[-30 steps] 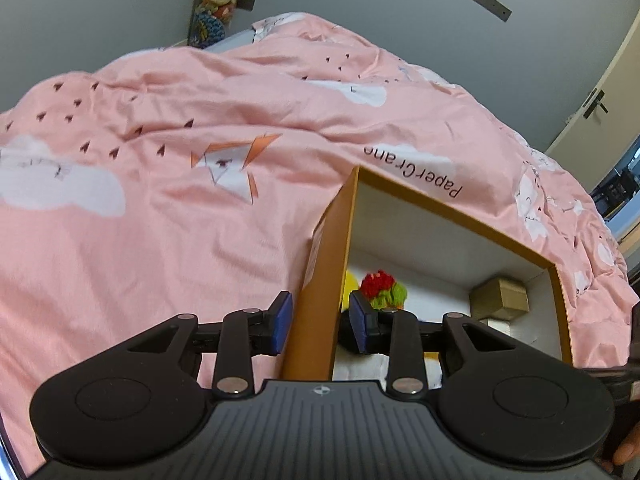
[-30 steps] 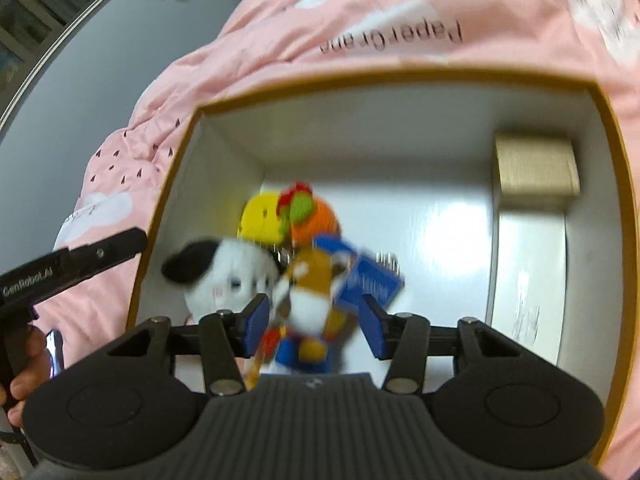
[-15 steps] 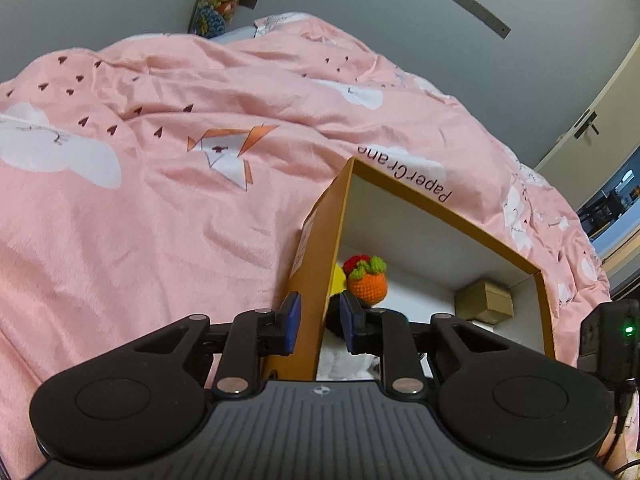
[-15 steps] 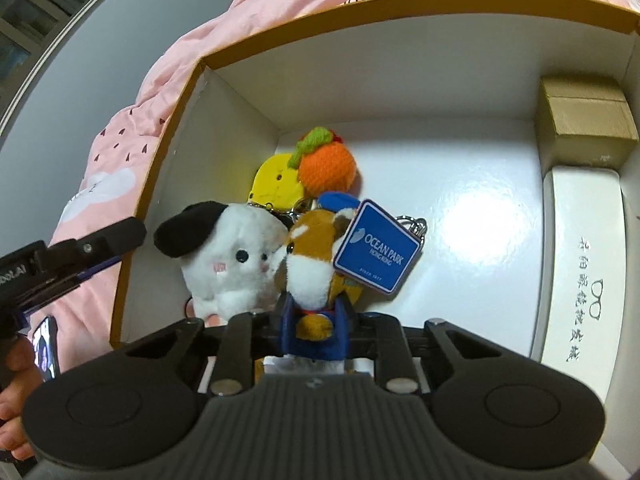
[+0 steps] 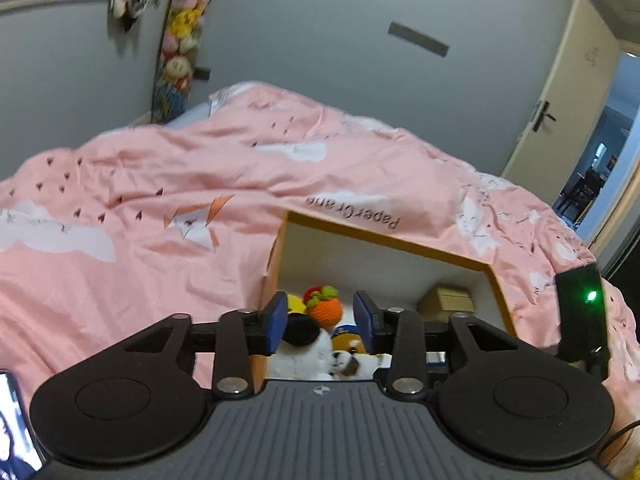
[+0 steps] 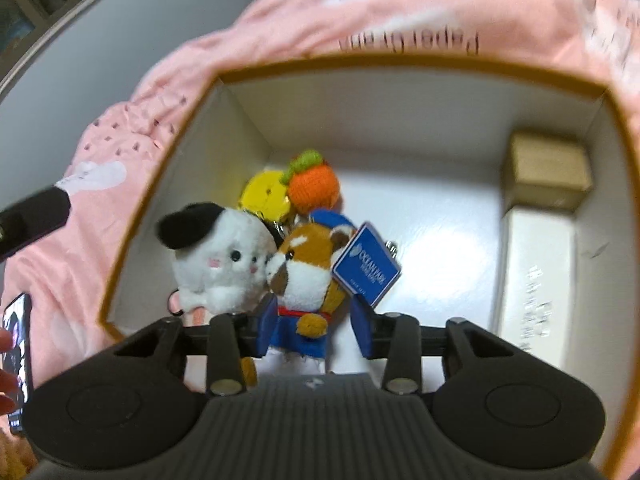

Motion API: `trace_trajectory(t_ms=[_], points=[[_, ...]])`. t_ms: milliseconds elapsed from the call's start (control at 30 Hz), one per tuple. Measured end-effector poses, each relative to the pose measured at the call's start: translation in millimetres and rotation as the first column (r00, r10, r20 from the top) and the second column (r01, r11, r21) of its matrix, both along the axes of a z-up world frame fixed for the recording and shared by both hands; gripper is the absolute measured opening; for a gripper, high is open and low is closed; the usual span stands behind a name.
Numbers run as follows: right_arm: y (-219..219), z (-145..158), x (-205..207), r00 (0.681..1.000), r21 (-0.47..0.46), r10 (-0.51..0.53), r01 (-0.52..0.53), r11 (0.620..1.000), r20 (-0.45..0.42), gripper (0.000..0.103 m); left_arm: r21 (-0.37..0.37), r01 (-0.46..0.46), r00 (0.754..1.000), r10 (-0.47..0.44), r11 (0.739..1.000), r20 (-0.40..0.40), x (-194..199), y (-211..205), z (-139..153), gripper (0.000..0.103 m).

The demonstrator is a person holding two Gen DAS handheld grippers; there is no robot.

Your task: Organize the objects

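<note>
An orange-rimmed white box (image 6: 400, 62) lies on the pink duvet (image 5: 160, 272). Inside it are a white plush with a black ear (image 6: 216, 264), an orange crochet fruit (image 6: 314, 186), a yellow disc (image 6: 266, 196) and a brown-and-white plush dog (image 6: 308, 276) with a blue tag (image 6: 368, 264). My right gripper (image 6: 316, 330) straddles the dog's blue body. Its jaws are opening, and a gap shows at the right pad. My left gripper (image 5: 320, 320) hovers over the box's left side (image 5: 276, 256), its jaws opening with nothing gripped.
A small brown carton (image 6: 550, 170) and a long white case (image 6: 536, 272) fill the box's right side. A phone (image 5: 12, 432) lies at the near left. A hand's fingertips (image 6: 6, 360) show beside it. A door (image 5: 560, 92) stands ajar at the right. Plush toys (image 5: 180, 48) hang on the far wall.
My left gripper let go of the box's left wall, rose and spread its jaws. My right gripper, which had closed on the plush dog, has opened around it.
</note>
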State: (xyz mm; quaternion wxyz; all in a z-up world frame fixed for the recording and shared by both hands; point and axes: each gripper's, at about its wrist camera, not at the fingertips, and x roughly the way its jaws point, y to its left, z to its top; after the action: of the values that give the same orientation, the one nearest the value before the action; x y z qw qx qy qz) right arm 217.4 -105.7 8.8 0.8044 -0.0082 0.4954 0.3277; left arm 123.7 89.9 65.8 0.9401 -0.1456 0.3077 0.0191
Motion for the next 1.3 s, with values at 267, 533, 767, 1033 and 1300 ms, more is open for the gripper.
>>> trace_trajectory(t_ms=[267,533,767,1033,1300], points=[[-55.1,51.3,-70.0,0.986,0.057,-0.008,-0.001,0.998,0.167,0.056,-0.024,0.188,0.980,-0.189,0.982,-0.064,-32.5,-38.0,-3.6,0.056],[-118.9,39.2,-119.8,0.986,-0.002,-0.103,0.104,0.995,0.132,0.064,-0.180,0.357,0.901,-0.388,0.917,-0.194,-36.5,-68.1,-40.7,0.056],[-146.5,-15.5,-144.9,0.984,-0.142,-0.173,0.165,0.976,-0.046,0.063,-0.184,0.405,0.804,-0.445,0.896,-0.394,-45.3,-106.0,-85.9,0.051],[-140.9,-33.8,-170.9,0.985,-0.216,-0.130,0.103,0.971,-0.113,0.074,-0.140,0.455,0.755,-0.464,0.880,-0.464,-62.3,-124.2,-99.4,0.051],[-128.2,-59.4,-164.2,0.988,-0.254,-0.107,0.075,0.964,-0.114,0.075,-0.061,0.420,0.800,-0.401,0.905,-0.446,-64.7,-123.1,-88.5,0.051]])
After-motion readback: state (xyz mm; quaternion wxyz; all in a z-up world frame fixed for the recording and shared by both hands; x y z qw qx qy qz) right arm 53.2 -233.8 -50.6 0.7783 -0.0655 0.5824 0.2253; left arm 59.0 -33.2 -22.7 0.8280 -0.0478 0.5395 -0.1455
